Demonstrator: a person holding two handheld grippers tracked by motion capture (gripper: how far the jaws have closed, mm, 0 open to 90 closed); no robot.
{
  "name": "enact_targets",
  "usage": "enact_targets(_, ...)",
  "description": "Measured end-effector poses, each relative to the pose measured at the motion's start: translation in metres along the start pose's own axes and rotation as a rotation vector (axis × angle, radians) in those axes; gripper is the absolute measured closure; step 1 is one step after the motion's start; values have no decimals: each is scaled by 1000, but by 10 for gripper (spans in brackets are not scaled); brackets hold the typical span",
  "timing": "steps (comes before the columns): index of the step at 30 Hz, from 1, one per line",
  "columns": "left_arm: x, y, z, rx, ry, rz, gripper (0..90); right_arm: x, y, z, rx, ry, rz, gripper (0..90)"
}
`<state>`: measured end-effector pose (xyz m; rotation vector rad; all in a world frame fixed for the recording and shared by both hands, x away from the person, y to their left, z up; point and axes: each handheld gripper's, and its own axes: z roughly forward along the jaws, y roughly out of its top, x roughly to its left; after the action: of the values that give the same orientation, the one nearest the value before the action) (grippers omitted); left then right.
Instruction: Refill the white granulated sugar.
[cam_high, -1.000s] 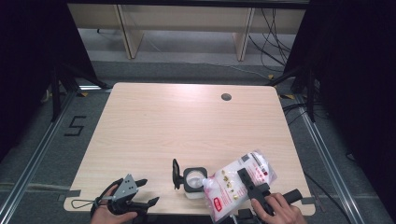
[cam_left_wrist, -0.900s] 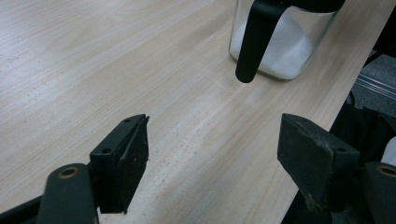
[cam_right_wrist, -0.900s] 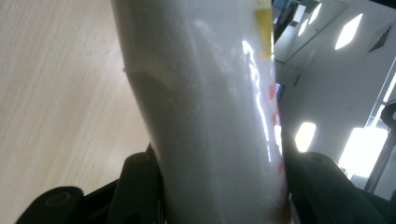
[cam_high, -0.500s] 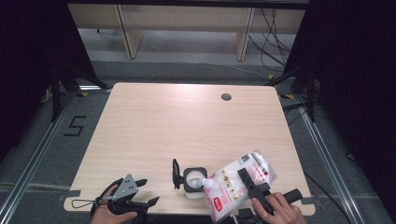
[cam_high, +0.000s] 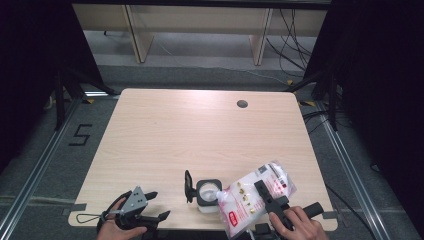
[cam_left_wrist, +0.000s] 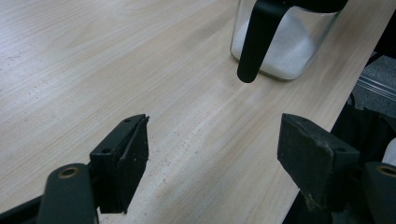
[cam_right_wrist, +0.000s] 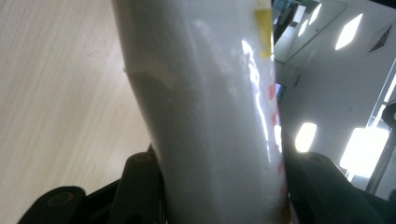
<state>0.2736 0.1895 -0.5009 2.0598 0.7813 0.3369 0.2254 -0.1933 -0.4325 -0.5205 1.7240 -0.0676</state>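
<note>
A clear plastic bag of white grains (cam_high: 252, 197) with red print is tilted over a square glass jar (cam_high: 207, 194) near the table's front edge, its lower corner at the jar's black-rimmed mouth. My right gripper (cam_high: 265, 196) is shut on the bag (cam_right_wrist: 210, 107), both jaws pressed against its sides. The jar (cam_left_wrist: 285, 42) has white grains in its bottom, and its black flip lid (cam_high: 188, 186) stands open to the left. My left gripper (cam_high: 152, 207) rests open at the front left, empty, with its jaws (cam_left_wrist: 210, 161) pointing toward the jar.
The light wooden table (cam_high: 200, 130) has a round cable hole (cam_high: 242, 104) at the back right. Behind it run a grey floor, shelf legs and cables. Metal rails flank the table on both sides.
</note>
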Motion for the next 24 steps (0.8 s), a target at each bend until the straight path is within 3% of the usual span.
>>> enact_targets(8, 0, 0, 0, -5, -3, -6, 244, -1, -1, 2, -25, -11, -7, 599)
enact_targets(11, 2, 1, 0, -2, -1, 28, 244, -2, -2, 2, -27, -8, -12, 599)
enact_targets(14, 0, 0, 0, -2, 0, -3, 244, -2, -2, 2, -29, -10, -10, 600)
enact_targets(16, 0, 0, 0, -2, 0, 3, 245, 4, -2, 1, -18, -17, 54, 600)
enact_targets(19, 0, 0, 0, -4, -4, -2, 244, 4, -2, 1, -19, -19, 58, 600)
enact_targets(21, 0, 0, 1, -4, -5, 2, 244, 1, -2, 2, -28, -22, 26, 600)
enact_targets(24, 0, 1, 1, -2, -6, 6, 244, 1, -1, 1, -30, -22, 31, 601)
